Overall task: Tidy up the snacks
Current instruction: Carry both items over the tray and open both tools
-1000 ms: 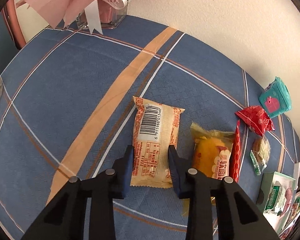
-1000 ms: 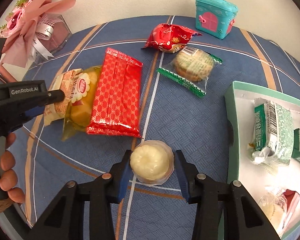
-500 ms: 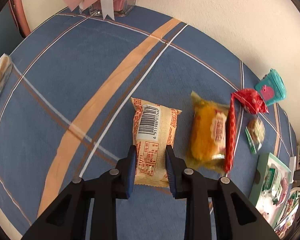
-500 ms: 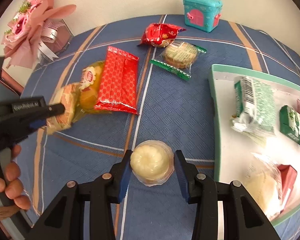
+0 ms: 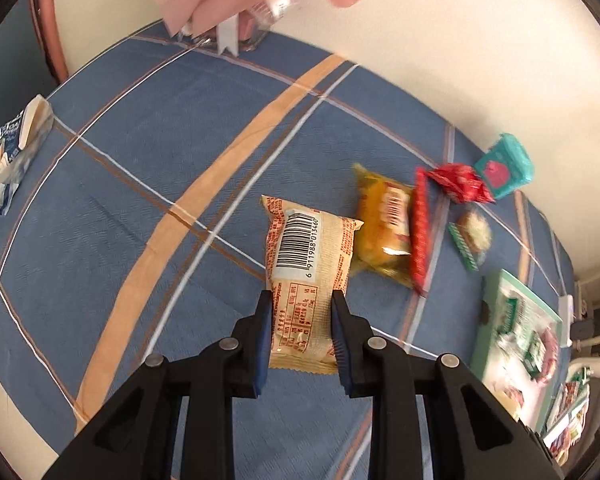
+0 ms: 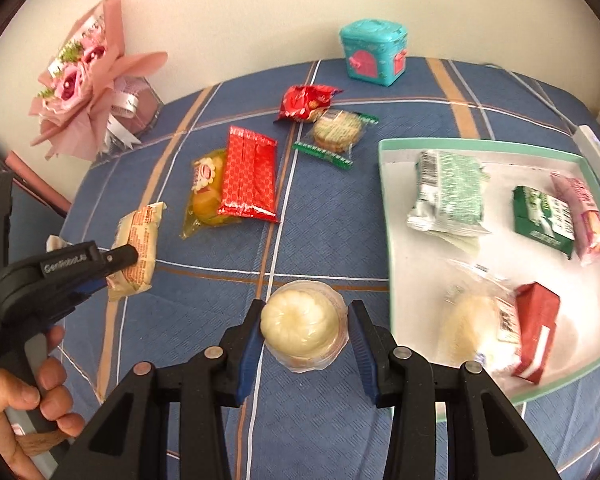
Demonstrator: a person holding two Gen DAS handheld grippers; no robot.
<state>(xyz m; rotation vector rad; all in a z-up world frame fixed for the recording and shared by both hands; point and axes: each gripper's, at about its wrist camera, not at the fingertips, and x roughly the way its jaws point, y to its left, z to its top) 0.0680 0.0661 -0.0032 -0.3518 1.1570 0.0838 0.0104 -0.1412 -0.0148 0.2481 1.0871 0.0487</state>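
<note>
Pudding cup (image 6: 303, 326) sits clamped in the right gripper (image 6: 302, 340), near the tray (image 6: 384, 184), likely bound for it. Left gripper (image 5: 298, 334), whose jaws have just been closing, pinches the beige cake packet (image 5: 308, 276), lifted clear of the tablecloth (image 5: 140, 168). Right of them, the tray already holds green, pink and red packets; loose snacks lie farther back.

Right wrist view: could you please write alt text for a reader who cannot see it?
The right gripper holds a round pale pudding in a clear plastic cup above a blue plaid tablecloth. To its right lies a mint-rimmed white tray of snacks; at left, the left gripper holds a beige wrapped cake.
</note>
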